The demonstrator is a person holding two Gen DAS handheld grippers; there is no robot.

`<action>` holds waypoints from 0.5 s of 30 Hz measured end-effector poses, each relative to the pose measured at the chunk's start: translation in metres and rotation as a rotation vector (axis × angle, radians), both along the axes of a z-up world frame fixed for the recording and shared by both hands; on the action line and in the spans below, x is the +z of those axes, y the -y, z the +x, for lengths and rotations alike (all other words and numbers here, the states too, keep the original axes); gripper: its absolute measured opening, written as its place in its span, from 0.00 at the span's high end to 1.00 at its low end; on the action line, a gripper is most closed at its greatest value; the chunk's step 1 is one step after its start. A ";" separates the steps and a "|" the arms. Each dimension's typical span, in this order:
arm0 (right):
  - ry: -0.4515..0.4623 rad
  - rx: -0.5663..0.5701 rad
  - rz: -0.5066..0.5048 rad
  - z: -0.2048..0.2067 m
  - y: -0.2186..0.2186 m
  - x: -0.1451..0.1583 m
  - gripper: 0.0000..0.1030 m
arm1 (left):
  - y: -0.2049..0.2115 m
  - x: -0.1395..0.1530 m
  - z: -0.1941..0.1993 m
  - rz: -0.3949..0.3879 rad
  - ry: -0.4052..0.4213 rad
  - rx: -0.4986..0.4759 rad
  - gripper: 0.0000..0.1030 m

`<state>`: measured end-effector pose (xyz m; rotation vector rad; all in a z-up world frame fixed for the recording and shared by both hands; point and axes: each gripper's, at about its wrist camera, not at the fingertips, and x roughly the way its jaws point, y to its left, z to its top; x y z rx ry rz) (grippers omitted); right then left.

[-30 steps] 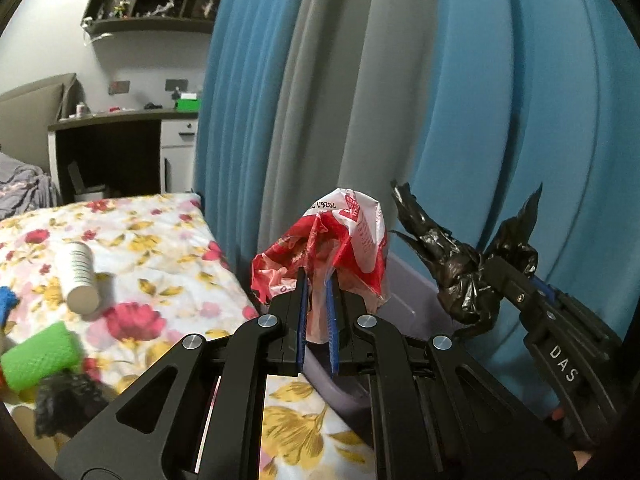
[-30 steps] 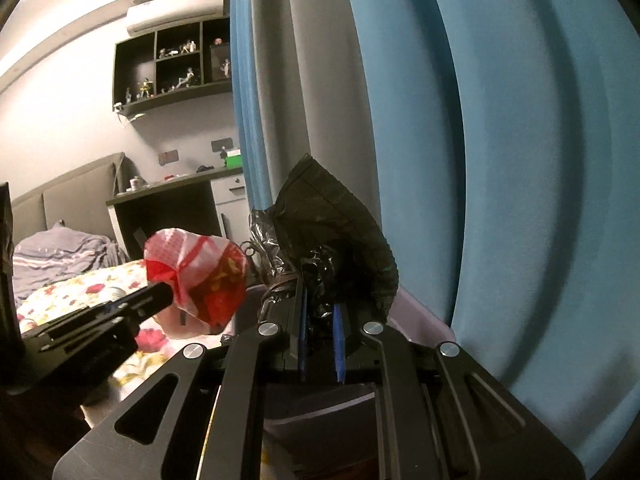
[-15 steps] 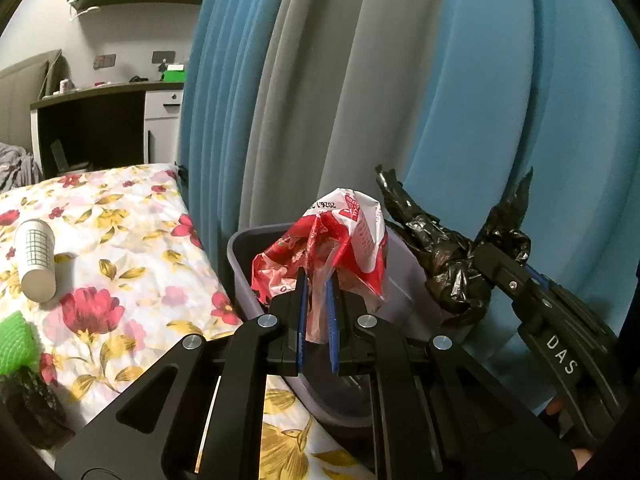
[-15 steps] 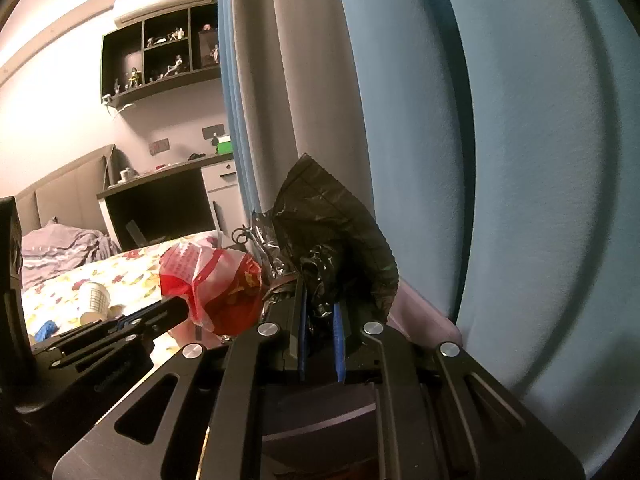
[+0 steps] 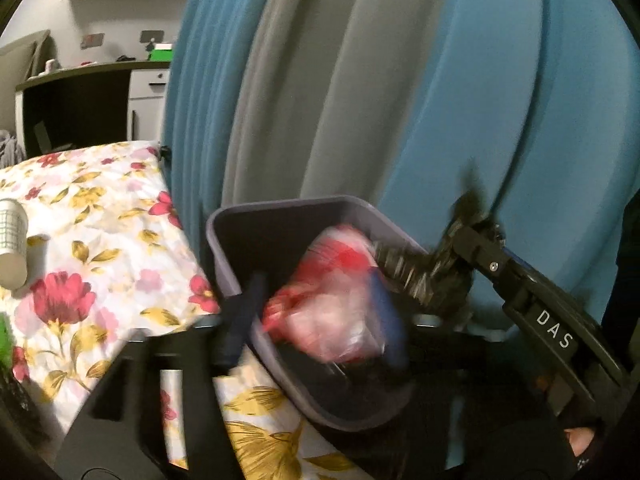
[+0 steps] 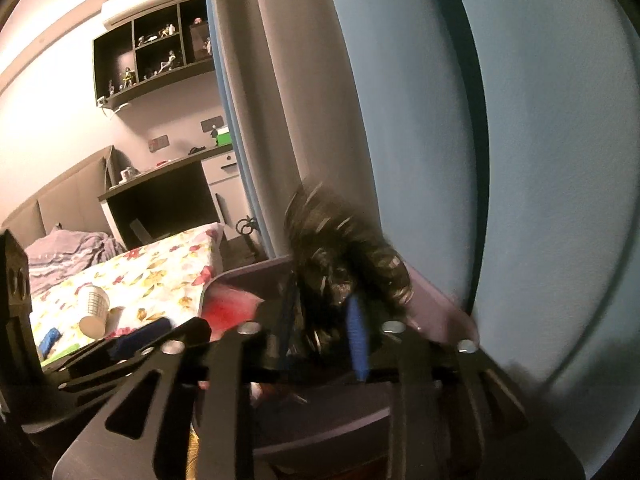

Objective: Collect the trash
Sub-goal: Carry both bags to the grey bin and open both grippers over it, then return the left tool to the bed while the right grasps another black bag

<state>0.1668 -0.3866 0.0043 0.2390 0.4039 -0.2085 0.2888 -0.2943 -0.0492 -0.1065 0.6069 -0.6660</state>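
From the left wrist view, a bed (image 5: 100,248) with a white cover printed in red and yellow flowers fills the lower left, and blue and grey curtains (image 5: 400,80) hang behind it. A dark desk (image 5: 80,96) with one white drawer unit stands against the far wall. One grey bin (image 5: 248,224) sits at the bed's edge, against the curtains. The left gripper (image 5: 316,312) is over the bin, its jaws opening and well apart, with one blurred red-and-white wrapper (image 5: 336,312) loose between them, just inside the bin. One paper cup (image 5: 12,244) lies on its side on the bed at the left edge. The right gripper (image 5: 460,256) reaches in from the right with one crumpled black bag (image 5: 416,272) at its tip, over the bin's rim.

From the right wrist view, the same bed, desk and curtains appear, plus one wall shelf (image 6: 156,52) of small figures and one air conditioner (image 6: 152,0) above it. The right gripper's jaws are opening, the black bag between them over the bin. A red patch of the wrapper shows inside the bin. The cup lies on the bed, with one small blue object (image 6: 50,338) near it.
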 end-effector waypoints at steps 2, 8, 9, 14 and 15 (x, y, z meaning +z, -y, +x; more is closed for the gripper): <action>-0.002 -0.005 -0.005 0.000 0.001 -0.001 0.60 | -0.007 0.001 -0.002 -0.006 0.013 0.027 0.24; 0.030 -0.029 0.004 -0.016 0.001 0.007 0.45 | -0.033 0.009 -0.015 0.047 0.064 0.148 0.10; 0.035 -0.033 0.004 -0.019 0.000 0.009 0.39 | -0.039 0.009 -0.018 0.060 0.065 0.172 0.10; 0.075 -0.037 -0.055 -0.043 -0.020 0.018 0.22 | -0.078 0.014 -0.041 0.115 0.087 0.292 0.10; 0.080 -0.032 -0.068 -0.048 -0.027 0.019 0.20 | -0.091 0.015 -0.048 0.119 0.087 0.321 0.10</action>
